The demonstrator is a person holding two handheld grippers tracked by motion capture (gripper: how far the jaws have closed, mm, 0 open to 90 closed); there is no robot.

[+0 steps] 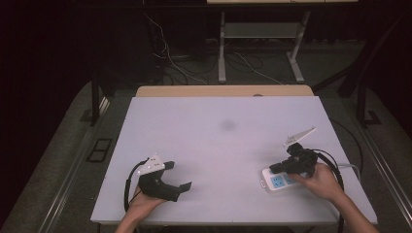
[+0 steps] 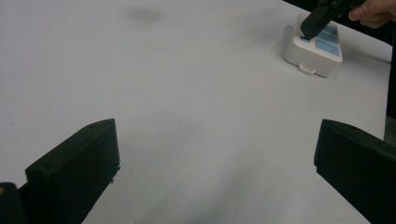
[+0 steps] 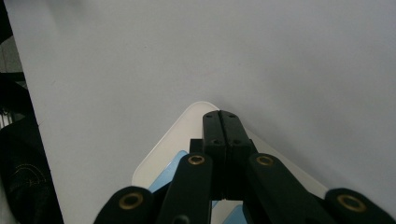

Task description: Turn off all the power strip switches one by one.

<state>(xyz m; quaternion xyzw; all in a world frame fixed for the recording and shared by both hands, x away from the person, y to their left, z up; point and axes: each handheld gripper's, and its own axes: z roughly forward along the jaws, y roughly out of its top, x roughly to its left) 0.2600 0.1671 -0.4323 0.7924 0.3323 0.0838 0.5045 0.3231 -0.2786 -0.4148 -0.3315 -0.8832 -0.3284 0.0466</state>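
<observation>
White table (image 1: 214, 145) bare except near-right power strip (image 1: 274, 182), right gripper (image 1: 278, 168) clenched empty with tip pressing its top, left gripper (image 1: 180, 177) released near-left: off-centre push could skid the light strip toward the near edge.

Dim room around a pale table (image 1: 218, 145) with a wooden strip (image 1: 223, 91) along its far edge, grey carpet floor (image 1: 63, 145) on both sides, loose cables (image 1: 180, 63) and a white metal stand (image 1: 262, 43) beyond, dark posts (image 1: 94, 97) left and right.
</observation>
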